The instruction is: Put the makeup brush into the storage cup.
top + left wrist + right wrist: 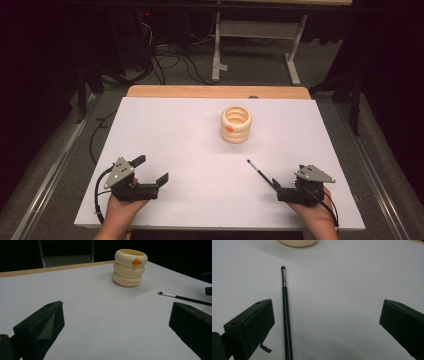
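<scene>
Black brush (258,173), one, beside the open right claw (274,186); one cream holder (236,125); left claw (150,170) open.

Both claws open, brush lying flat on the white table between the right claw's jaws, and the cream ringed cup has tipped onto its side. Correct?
One error: the cup stands upright, its open mouth up, as the left gripper view shows. The rest holds: the left claw and the right claw are open, and the brush lies flat on the white table between the right claw's jaws.
</scene>
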`<state>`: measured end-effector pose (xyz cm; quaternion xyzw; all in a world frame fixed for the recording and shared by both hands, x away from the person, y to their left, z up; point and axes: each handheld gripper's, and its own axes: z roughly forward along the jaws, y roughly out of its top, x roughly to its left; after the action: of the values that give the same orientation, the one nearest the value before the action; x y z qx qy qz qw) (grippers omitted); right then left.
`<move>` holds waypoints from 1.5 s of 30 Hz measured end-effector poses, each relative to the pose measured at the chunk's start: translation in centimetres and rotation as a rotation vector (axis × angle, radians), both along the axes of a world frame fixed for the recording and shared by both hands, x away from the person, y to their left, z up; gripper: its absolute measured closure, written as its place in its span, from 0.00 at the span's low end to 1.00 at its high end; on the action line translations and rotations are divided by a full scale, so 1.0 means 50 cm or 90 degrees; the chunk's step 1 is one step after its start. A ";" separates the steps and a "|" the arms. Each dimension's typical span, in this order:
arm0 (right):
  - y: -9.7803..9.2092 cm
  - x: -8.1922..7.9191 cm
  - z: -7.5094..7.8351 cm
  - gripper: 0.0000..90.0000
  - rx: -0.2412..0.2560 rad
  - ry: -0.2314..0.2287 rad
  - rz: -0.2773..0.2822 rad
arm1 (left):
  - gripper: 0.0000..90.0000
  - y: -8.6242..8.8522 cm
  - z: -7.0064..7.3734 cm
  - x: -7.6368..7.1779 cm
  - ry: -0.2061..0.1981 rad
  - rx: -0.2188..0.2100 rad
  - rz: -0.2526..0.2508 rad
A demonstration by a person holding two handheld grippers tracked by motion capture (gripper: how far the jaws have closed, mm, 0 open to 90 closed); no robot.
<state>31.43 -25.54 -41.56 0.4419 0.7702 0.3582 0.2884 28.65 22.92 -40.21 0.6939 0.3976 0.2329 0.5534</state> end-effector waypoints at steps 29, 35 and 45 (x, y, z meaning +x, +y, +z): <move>0.019 0.023 0.000 0.01 -0.053 0.130 0.029 | 0.01 0.002 -0.002 -0.005 -0.003 -0.013 -0.004; 0.028 0.026 0.008 0.01 -0.095 0.155 0.026 | 0.01 0.004 -0.001 -0.004 -0.005 -0.017 -0.004; 0.033 0.033 0.019 0.02 -0.129 0.202 0.034 | 0.01 0.002 -0.001 -0.006 -0.005 -0.019 -0.006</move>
<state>33.08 -23.89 -40.61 0.4409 0.8496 0.2123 0.1969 28.37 23.02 -40.25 0.6866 0.3953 0.2270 0.5663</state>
